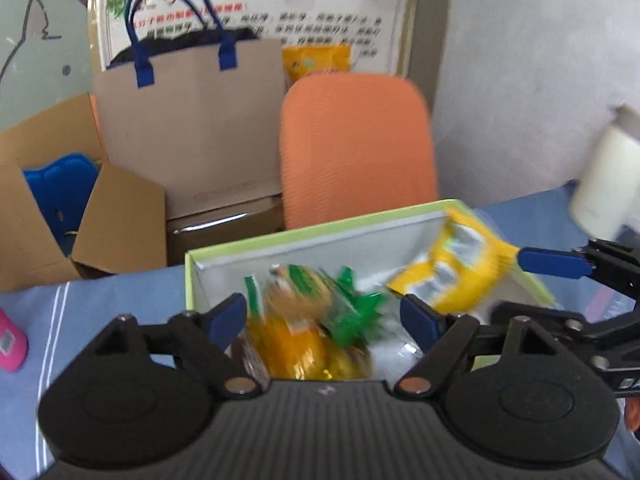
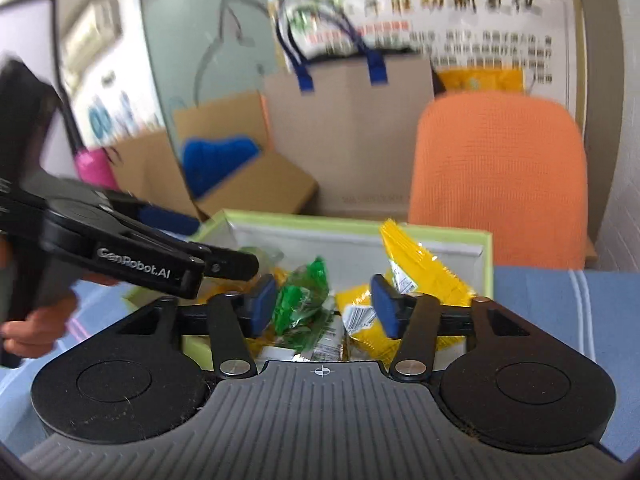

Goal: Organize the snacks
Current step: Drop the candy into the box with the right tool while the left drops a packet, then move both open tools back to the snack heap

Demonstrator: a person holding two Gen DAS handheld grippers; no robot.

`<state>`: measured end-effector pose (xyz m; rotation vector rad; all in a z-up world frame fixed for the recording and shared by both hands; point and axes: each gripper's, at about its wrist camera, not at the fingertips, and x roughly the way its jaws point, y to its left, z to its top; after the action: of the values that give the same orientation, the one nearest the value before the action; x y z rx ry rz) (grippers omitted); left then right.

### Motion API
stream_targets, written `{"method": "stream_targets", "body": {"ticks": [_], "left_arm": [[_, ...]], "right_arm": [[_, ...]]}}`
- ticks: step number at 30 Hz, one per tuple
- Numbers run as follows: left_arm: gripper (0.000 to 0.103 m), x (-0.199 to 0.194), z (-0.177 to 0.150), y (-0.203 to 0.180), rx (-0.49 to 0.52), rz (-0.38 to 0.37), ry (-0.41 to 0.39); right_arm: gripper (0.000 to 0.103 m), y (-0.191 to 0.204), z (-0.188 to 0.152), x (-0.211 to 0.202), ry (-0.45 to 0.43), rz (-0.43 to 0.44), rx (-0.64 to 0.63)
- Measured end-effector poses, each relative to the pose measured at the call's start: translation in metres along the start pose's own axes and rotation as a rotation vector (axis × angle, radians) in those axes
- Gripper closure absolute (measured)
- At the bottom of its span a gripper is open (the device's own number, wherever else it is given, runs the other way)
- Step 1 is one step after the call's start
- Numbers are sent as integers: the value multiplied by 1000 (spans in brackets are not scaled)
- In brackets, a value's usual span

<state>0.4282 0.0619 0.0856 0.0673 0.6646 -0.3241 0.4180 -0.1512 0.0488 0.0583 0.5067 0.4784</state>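
A light-green box [image 1: 320, 234] [image 2: 486, 256] stands on the blue tablecloth and holds several snack packets. In the left wrist view, orange and green packets [image 1: 312, 320] lie in it and a yellow packet [image 1: 460, 268] leans at its right wall. My left gripper [image 1: 324, 318] is open and empty just above the box. My right gripper [image 2: 324, 308] is open and empty over the box, above a green packet [image 2: 304, 300] and a yellow packet [image 2: 416, 268]. The right gripper also shows at the right of the left wrist view [image 1: 560, 264].
An orange chair [image 1: 356, 148] stands behind the table. A paper bag with blue handles [image 1: 188, 120] and an open cardboard box [image 1: 60, 200] stand at the back left. A pink object [image 1: 10, 340] lies at the table's left edge. A white container [image 1: 604, 184] is at the right.
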Motion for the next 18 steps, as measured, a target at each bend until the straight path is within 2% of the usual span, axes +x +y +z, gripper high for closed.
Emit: {"method": "stream_targets", "body": {"ticks": [1,3,9,12,15,16,18], "left_arm": [[18,-12,-9,-5,11,-7,-14],[17,-34,-31,-13,13,-30,-28],[15,-86,-110,-40,-14,-160,17],[15,-90,-142,-50,-73,-167,75],[15,-85,-164,-64,-62,-140,113],[15,-82,-167,-67,-58,-129,121],[15,-77,-173,-68,-86,-152,143]], "right_arm": [[43,2,-7,-16,-18,-6,-15],[34,7,-28,-49,-34,3,-31],[32,34,-109,-111,78,78,-17],[31,52,-139,-115,143,18,-85],[31,54,-151,-110,163,-54,-106],[31,53,-152,-109,166,-67,-98],[31,50,-154,-110,173,-43,-54]]}}
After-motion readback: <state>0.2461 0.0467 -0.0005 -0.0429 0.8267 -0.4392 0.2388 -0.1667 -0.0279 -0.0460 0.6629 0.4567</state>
